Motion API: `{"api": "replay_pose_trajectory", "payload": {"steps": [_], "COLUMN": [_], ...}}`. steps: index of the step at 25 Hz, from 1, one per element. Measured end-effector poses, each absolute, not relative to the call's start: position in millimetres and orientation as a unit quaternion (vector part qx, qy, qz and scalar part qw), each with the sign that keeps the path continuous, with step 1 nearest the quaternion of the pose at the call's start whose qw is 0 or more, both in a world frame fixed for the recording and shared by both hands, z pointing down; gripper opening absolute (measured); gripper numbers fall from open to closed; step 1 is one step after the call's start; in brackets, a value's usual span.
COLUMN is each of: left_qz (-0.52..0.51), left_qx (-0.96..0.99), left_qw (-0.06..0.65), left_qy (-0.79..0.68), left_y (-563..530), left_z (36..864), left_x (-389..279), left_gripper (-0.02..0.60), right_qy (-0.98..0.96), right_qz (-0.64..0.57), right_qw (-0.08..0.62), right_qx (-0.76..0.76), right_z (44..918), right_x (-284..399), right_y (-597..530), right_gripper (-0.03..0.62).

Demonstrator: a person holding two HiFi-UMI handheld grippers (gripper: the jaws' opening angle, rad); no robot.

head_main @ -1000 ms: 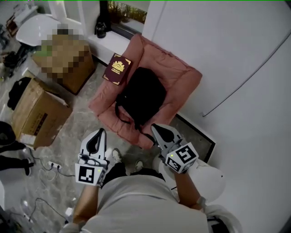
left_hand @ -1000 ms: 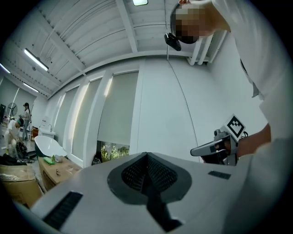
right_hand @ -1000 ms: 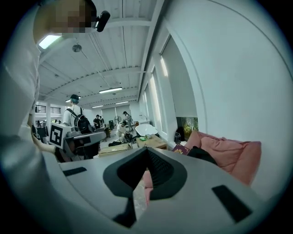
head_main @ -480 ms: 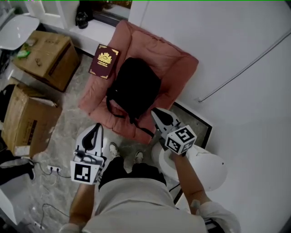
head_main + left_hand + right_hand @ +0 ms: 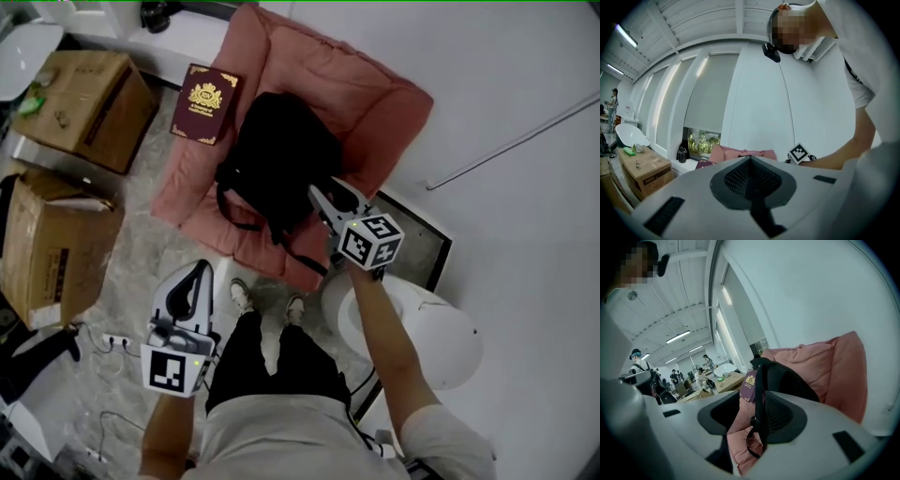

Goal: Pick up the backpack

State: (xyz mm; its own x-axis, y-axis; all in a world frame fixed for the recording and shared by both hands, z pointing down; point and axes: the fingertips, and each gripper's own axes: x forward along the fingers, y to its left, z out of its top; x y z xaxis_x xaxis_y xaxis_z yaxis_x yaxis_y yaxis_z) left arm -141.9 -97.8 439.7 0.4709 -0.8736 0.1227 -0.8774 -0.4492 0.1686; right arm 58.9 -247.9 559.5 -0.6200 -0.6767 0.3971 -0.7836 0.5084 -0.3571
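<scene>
A black backpack (image 5: 281, 169) lies on a pink cushioned seat (image 5: 375, 103); in the right gripper view the backpack (image 5: 787, 378) fills the middle. My right gripper (image 5: 323, 199) reaches to its near right edge. Its jaws are opening around a black strap (image 5: 761, 399) that hangs in the gap of the right gripper (image 5: 752, 411), and the pads do not press it. My left gripper (image 5: 199, 272) hovers over the floor short of the seat, away from the backpack. In its own view the left gripper (image 5: 750, 161) is shut and empty.
A maroon book (image 5: 202, 101) with a gold crest lies on the seat's left arm. Two cardboard boxes (image 5: 89, 94) (image 5: 56, 248) stand on the left. A white round seat (image 5: 422, 337) is at my right. Behind the pink seat is a white wall (image 5: 525, 112). A power strip (image 5: 112, 339) and cables lie on the floor.
My right gripper has travelled forward from below the seat's front edge to the backpack's near right edge. The left gripper has stayed low at the left, trailing behind.
</scene>
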Motion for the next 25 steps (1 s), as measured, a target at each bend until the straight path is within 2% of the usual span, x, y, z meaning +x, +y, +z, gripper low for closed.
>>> {"api": "replay_pose_trajectory", "payload": {"steps": [5,10,25], "left_qz": [0.015,0.020,0.035], "left_qx": [0.853,0.852,0.844], "left_qw": [0.119,0.141,0.155], "left_qy": [-0.508,-0.504,-0.513], "left_y": [-104,-108,-118], "left_z": [465,490,522], "left_x": [-137,-137,-179], "left_gripper": [0.017,0.017,0.017], "right_qy": [-0.850,-0.842,-0.863], "right_qz": [0.270,0.276,0.253], "right_qw": [0.101,0.107,0.055], "right_qx": [0.441,0.450,0.434], "right_z": [595,615,612], "right_x": [64,61,19], "right_y": [-279,-299,-349], "right_gripper": [0.212,0.212,0.209]}}
